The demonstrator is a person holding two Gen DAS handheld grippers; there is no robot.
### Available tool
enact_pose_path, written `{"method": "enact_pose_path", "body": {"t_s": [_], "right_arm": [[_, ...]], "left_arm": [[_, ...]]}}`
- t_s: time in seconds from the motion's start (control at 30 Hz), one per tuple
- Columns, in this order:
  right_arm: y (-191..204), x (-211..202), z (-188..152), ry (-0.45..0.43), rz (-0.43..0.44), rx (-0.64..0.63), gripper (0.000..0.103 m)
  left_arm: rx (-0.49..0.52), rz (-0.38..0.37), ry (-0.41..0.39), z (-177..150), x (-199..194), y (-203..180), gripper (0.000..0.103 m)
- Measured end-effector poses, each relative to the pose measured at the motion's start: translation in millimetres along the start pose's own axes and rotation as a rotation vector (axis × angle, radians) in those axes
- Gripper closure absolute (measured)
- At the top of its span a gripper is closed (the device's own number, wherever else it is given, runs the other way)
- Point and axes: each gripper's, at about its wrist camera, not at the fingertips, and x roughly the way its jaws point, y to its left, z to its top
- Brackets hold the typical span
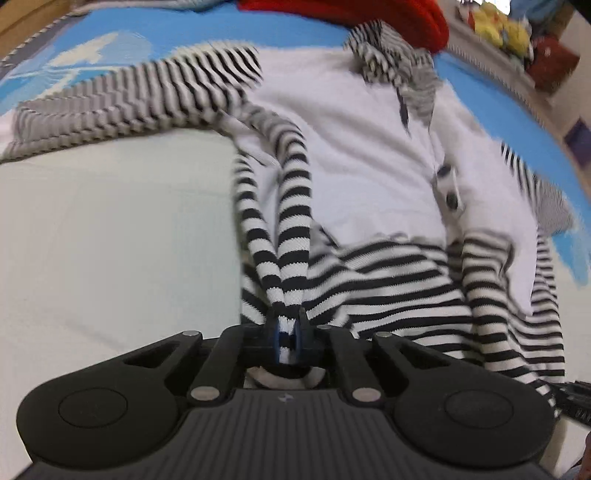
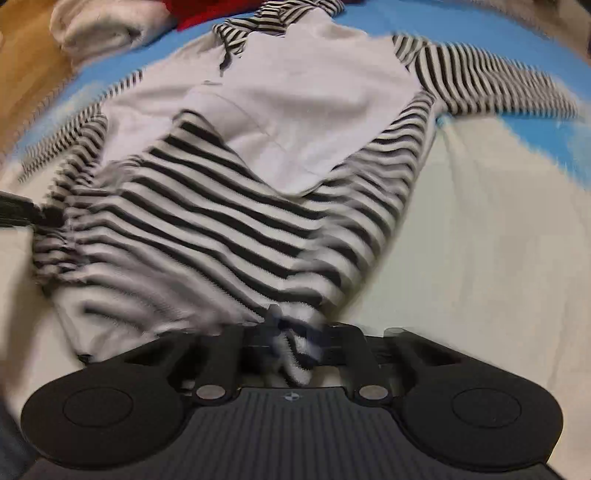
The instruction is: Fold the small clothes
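A small romper [image 1: 362,147] with a white body and black-and-white striped sleeves and legs lies on a blue and white mat; it also shows in the right wrist view [image 2: 295,110]. My left gripper [image 1: 288,332] is shut on a bunched striped leg end and lifts it. My right gripper [image 2: 291,332] is shut on the other striped leg end, which drapes up over the white body. The left gripper's tip [image 2: 22,214] shows at the left edge of the right wrist view. Both views are motion-blurred.
A red garment [image 1: 369,14] and a cream folded cloth [image 2: 99,29] lie beyond the romper's collar. The mat [image 1: 110,240] spreads white to the left and blue at the far side. Toys [image 1: 502,29] sit on a shelf at the far right. Wooden floor [image 2: 22,66] borders the mat.
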Motion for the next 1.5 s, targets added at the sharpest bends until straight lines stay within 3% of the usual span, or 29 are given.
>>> {"method": "enact_pose_path", "body": {"t_s": [0.1,0.23,0.4,0.53,0.67,0.73,0.83,0.93,1.0,1.07,1.1,1.13,1.2,1.23,1.33,1.43,1.47,1.5], "right_arm": [[-17.0,-43.8,-5.9,-0.076,-0.048,0.065,0.091],[-55.5,-87.0,-21.8,-0.121,-0.056,0.159,0.091],[-59.0,-120.7,-64.6,-0.121,-0.027,0.208,0.091],[-64.7,-107.2,-72.9,-0.098,-0.041,0.236,0.091],[-79.2,-70.7,-60.9,-0.147,-0.086,0.263,0.090],[-81.1,-60.2,-55.4,-0.217,-0.115,0.260,0.090],[-85.4,-54.3,-47.8,-0.253,-0.084,0.325,0.091],[-81.5,-49.4,-38.9,-0.318,-0.078,0.278,0.091],[-80.3,-43.4,-33.4,-0.312,-0.099,0.272,0.090],[-79.8,-34.3,-30.3,-0.273,-0.124,0.287,0.089],[-78.4,-31.6,-29.1,-0.252,-0.138,0.287,0.081],[-75.9,-29.8,-28.0,-0.240,-0.153,0.279,0.069],[-71.5,-35.9,-26.5,-0.239,-0.179,0.240,0.054],[-70.0,-42.0,-28.9,-0.257,-0.188,0.230,0.049],[-67.5,-66.2,-40.2,-0.336,-0.177,0.211,0.043],[-63.9,-87.9,-58.7,-0.374,-0.100,0.159,0.044],[-60.5,-93.4,-65.7,-0.373,-0.054,0.129,0.048],[-56.2,-96.6,-71.5,-0.364,-0.002,0.093,0.065]], "left_arm": [[0.022,0.019,-0.046,-19.1,-35.1,19.1,0.096],[-0.008,-0.032,-0.019,-56.5,-61.5,39.7,0.096],[-0.007,-0.050,-0.009,-98.3,-80.0,39.9,0.096],[0.005,-0.016,0.034,-113.2,-64.1,39.1,0.095],[0.029,0.043,-0.053,-110.6,-55.3,26.3,0.091],[-0.003,0.038,-0.105,-103.5,-55.4,28.8,0.090],[-0.072,-0.001,-0.134,-95.4,-56.3,31.3,0.090],[-0.125,-0.001,-0.110,-90.7,-48.8,32.2,0.090],[-0.151,0.014,-0.085,-90.0,-41.4,31.7,0.090],[-0.148,0.028,-0.080,-88.7,-39.2,28.7,0.085],[-0.138,0.037,-0.085,-89.0,-39.7,28.1,0.074],[-0.129,0.051,-0.088,-90.8,-42.6,27.4,0.051],[-0.122,0.081,-0.098,-98.2,-50.8,28.5,0.026],[-0.117,0.090,-0.112,-103.3,-56.4,29.4,0.020],[-0.077,0.106,-0.134,-120.1,-73.1,30.3,0.018],[-0.015,0.125,-0.162,-137.7,-86.3,26.6,0.018],[0.003,0.124,-0.164,-144.0,-88.2,24.4,0.018],[0.017,0.117,-0.156,-150.0,-88.3,22.1,0.018]]}}
